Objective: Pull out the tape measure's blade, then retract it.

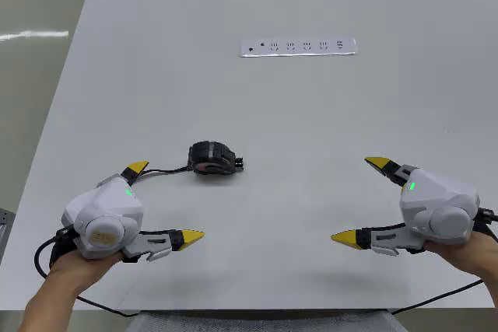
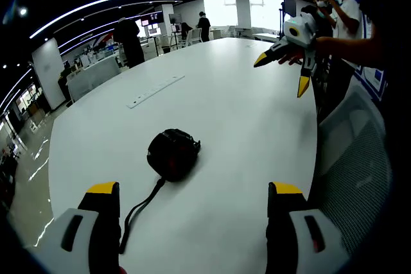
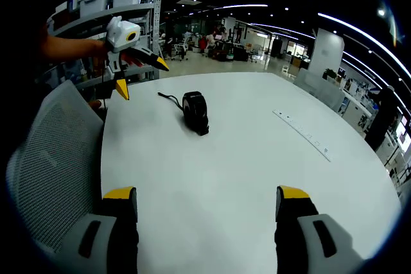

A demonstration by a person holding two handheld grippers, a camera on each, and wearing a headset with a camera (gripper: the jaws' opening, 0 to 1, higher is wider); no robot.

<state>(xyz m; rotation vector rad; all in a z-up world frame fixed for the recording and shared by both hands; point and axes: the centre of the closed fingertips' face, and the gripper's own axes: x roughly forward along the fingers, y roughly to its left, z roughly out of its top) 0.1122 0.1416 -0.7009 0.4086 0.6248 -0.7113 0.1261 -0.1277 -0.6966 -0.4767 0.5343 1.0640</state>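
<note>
Fingers (image 1: 189,235) of our left gripper (image 1: 165,200) stood spread wide at the lower left of the head view, pinching nothing. Those of our right gripper (image 1: 359,200) were just as far apart at the lower right and also held nothing. We held both over the near edge of the white table (image 1: 311,114), well apart from each other. Beyond the left gripper, a little left of the frame's centre, lay the black tape measure (image 1: 212,158) with its blade wound in. Its thin black strap (image 1: 159,170) ran leftward toward the left gripper's upper yellow fingertip; we could not tell whether the two touched. In the left gripper view we saw the tape measure ahead of the two jaws and between them, clear of both. Farther off, near the top centre of the head view, a white power strip (image 1: 298,46) lay flat on the table.
</note>
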